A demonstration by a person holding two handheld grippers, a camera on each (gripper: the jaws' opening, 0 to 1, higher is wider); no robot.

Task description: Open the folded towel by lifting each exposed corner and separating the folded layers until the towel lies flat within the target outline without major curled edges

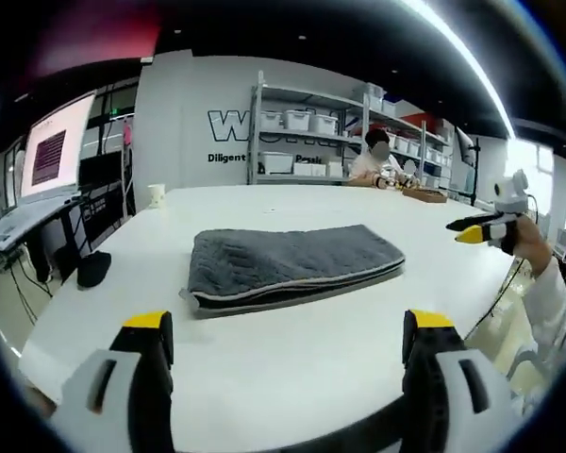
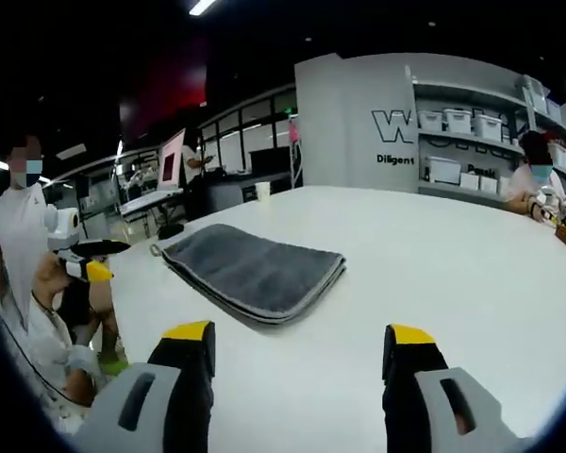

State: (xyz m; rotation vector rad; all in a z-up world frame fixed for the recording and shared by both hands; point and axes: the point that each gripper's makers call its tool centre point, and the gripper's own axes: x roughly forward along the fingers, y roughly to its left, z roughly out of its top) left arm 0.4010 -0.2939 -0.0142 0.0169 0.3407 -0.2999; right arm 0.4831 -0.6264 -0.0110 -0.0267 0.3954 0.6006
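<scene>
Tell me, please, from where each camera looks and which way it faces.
Left gripper view: rides on the left tongs, open, facing across the white table at the folded grey towel; the right tongs and a sleeve show at right.
Right gripper view: rides on the right tongs, open, facing the towel; the left tongs show at left.
Shared: towel, table, shelves.
</scene>
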